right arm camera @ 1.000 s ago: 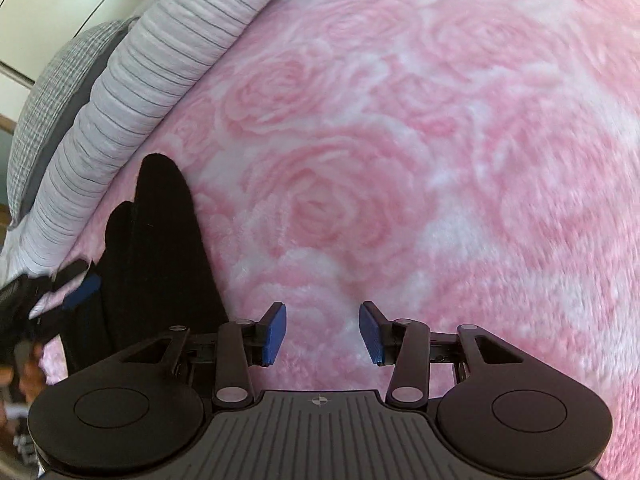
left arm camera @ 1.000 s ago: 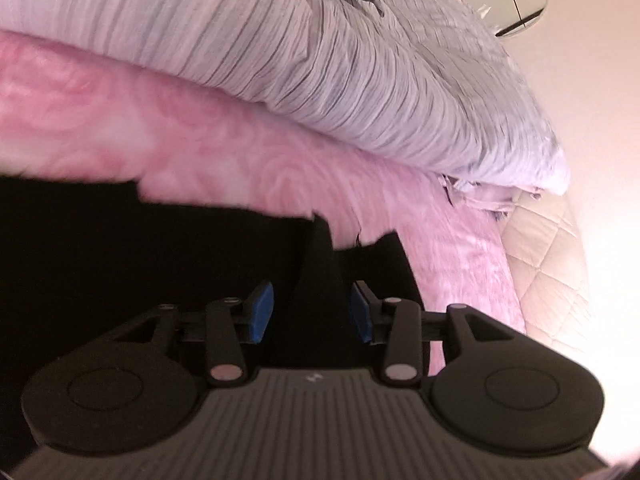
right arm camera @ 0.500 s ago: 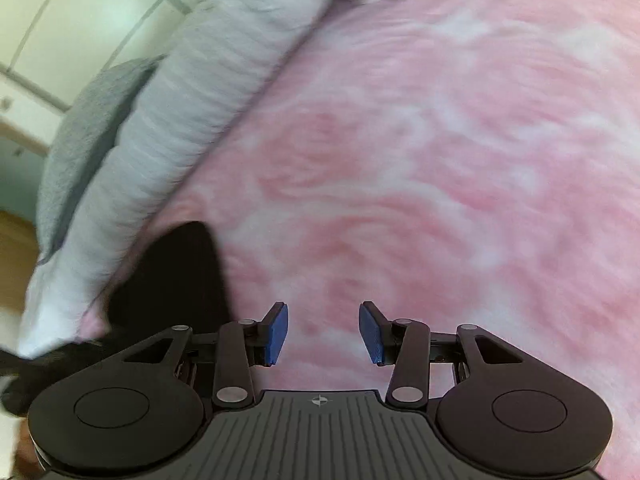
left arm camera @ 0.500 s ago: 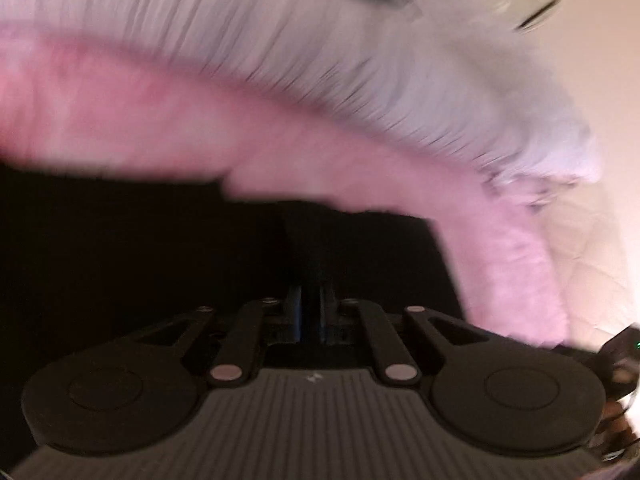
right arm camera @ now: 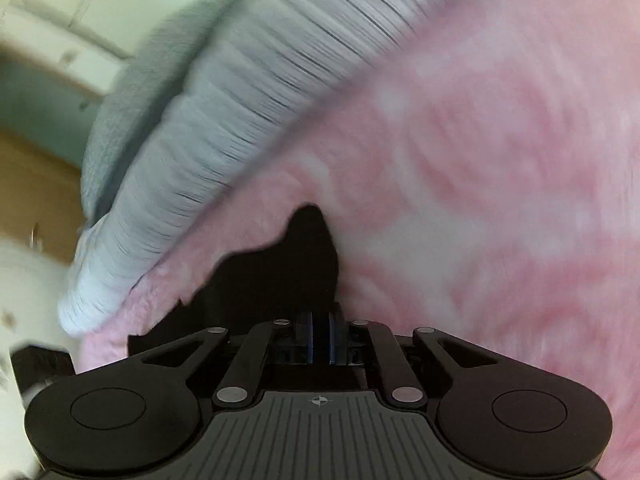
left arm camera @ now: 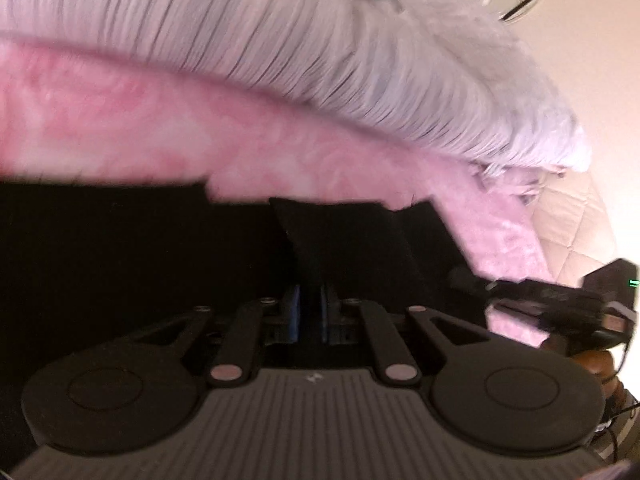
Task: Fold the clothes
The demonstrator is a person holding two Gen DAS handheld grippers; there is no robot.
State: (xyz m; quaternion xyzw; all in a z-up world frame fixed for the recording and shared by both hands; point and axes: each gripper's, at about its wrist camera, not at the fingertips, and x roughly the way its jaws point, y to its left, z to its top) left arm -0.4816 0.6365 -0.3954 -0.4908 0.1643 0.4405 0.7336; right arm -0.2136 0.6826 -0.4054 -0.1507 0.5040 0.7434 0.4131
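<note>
The black garment (left arm camera: 120, 280) lies on the pink rose blanket (left arm camera: 200, 140), filling my left view from nine o'clock through the centre, and showing in my right view as a dark lobe (right arm camera: 296, 272) rising toward twelve from my fingers. My left gripper (left arm camera: 310, 312) is pinched nearly shut on a raised fold of it; my right gripper (right arm camera: 320, 338) is likewise clamped down, with black cloth between the blue pads.

The risk, as I judge it: both pinches sit near the fabric's edge, so a quick lift could slip the cloth free, or I may have nipped some blanket pile along with it (the pads are too dark to tell) and drag the blanket up. Uneven pulls would skew the fold.

A second ago both my jaws stood wide; the left closed first, the right has just been closing on the cloth. My right gripper (left arm camera: 560, 300) now shows at three o'clock in the left view, by the striped duvet (left arm camera: 360, 60).
</note>
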